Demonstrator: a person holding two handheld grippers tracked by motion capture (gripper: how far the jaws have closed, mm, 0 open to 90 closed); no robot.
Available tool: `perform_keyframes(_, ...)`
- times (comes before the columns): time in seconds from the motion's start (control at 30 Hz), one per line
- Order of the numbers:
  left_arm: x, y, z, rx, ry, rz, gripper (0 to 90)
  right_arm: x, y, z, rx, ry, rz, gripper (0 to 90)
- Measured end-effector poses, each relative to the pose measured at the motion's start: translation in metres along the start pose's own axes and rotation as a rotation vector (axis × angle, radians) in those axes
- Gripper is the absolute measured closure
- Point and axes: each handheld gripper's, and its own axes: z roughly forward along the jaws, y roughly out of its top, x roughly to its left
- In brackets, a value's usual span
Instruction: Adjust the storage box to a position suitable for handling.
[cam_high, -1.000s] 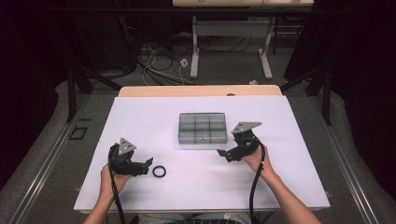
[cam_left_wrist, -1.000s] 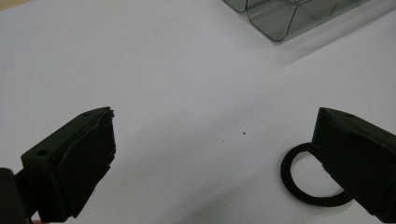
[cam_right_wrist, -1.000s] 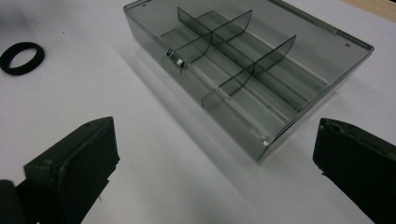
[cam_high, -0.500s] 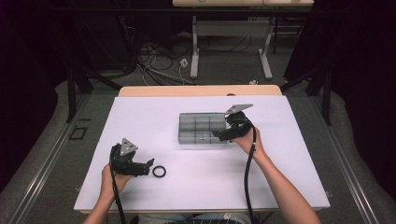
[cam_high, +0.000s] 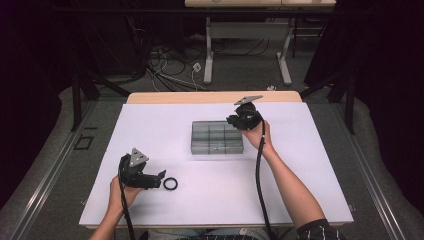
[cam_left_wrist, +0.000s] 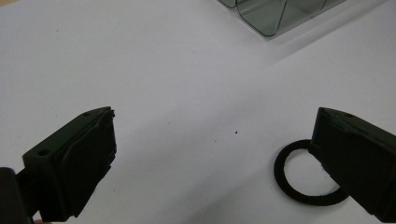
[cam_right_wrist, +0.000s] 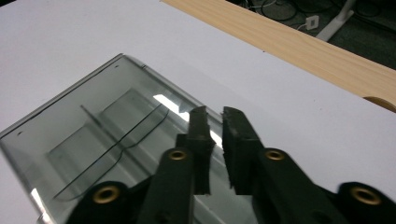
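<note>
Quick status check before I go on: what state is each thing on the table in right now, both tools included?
Clear grey plastic compartment box: lid closed, flat on the white table cover.
Black rubber ring: flat on the cover, not gripped.
Left tool: jaws wide open, low over the cover, one jaw overlapping the ring.
Right tool: jaws nearly shut, nothing between them, over the box's far right corner.

even overhead light brightens the white table (cam_high: 300, 165), surroundings stay dark; glare streaks the clear box (cam_right_wrist: 116, 135), near jaws blur.
</note>
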Motion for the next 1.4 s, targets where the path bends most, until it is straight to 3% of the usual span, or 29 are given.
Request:
perform_keyframes(0.1,0.001,0.0,0.0,0.005,-0.007,-0.001,0.9,-0.001,0.006,0.009,0.011,-0.027,0.0,90.0)
perform_keyframes(0.47,0.0,0.001,0.003,0.002,-0.01,0.004,1.0,0.0,0.021,0.044,0.087,-0.084,0.012,90.0)
perform_keyframes(0.6,-0.001,0.001,0.003,0.007,-0.019,0.004,1.0,0.007,0.024,0.056,0.113,-0.114,-0.034,90.0)
perform_keyframes(0.83,0.0,0.001,0.002,0.004,-0.016,0.004,1.0,0.012,0.025,0.073,0.145,-0.113,-0.034,90.0)
perform_keyframes(1.2,0.001,0.0,0.003,0.005,-0.023,0.001,1.0,0.016,0.025,0.082,0.172,-0.145,-0.059,90.0)
perform_keyframes(1.4,0.001,0.0,0.003,0.001,-0.012,0.005,0.9,0.017,0.022,0.081,0.159,-0.137,-0.04,90.0)
